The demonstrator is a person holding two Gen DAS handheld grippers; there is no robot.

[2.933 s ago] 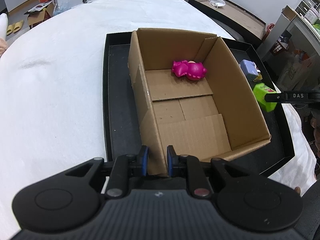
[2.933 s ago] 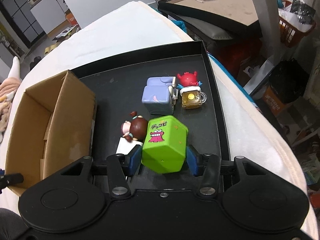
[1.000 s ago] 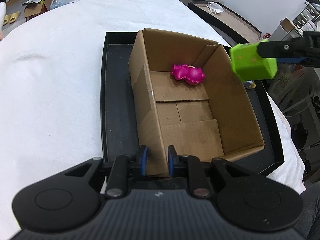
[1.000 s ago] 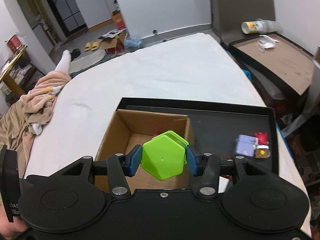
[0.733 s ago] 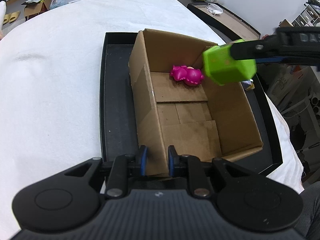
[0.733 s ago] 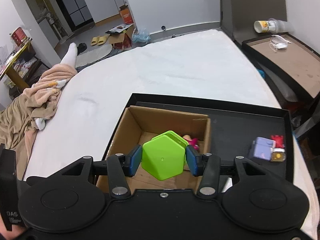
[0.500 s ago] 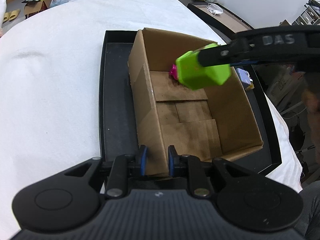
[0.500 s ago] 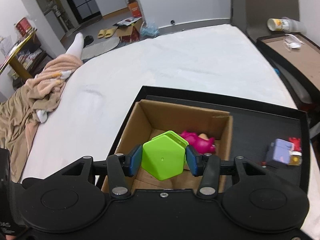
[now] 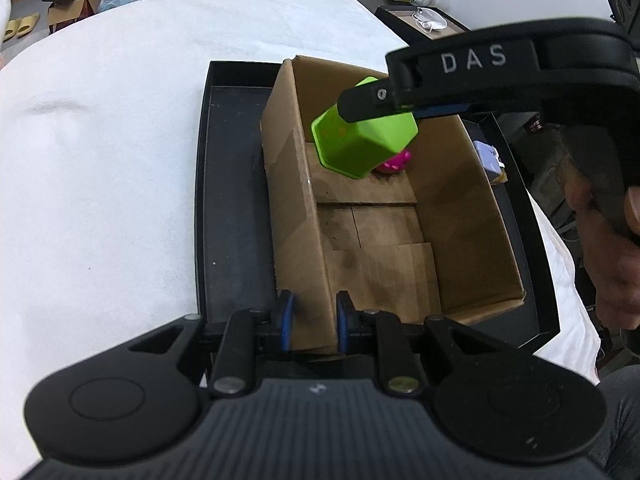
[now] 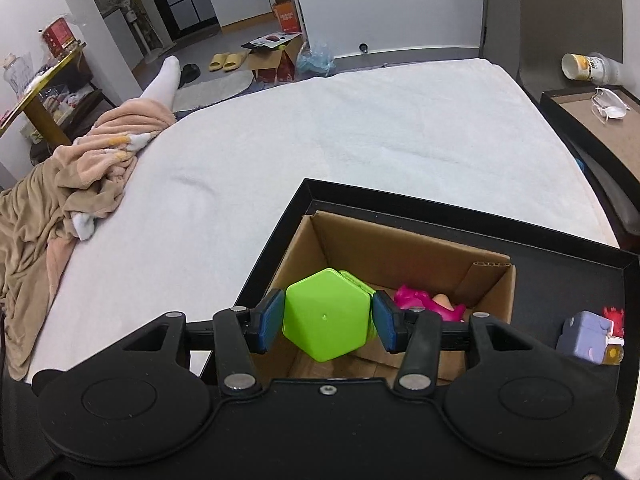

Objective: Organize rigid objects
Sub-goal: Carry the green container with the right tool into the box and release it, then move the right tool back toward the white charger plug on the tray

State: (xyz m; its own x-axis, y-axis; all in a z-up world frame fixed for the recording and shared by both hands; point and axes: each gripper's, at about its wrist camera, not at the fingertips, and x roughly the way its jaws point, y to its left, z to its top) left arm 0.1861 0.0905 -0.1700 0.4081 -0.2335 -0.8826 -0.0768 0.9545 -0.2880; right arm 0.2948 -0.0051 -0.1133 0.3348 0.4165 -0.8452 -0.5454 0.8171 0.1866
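Hovering above the open brown cardboard box (image 9: 384, 216), the right tool (image 10: 327, 322) is grasping the bright green hexagonal plastic block (image 10: 326, 314) across two opposite flat sides, which lets the blue pads sit square on it. Its long axis is running along the tool's pointing line, one hexagonal end aimed down into the box's far end, just above the magenta plastic toy figure (image 9: 394, 165) lying inside. The left tool (image 9: 313, 326) is staying clenched on the box's near corner wall, apparently steadying the box within the black tray (image 9: 236, 184). Beside the box, a lilac block toy (image 10: 584, 334) is waiting.
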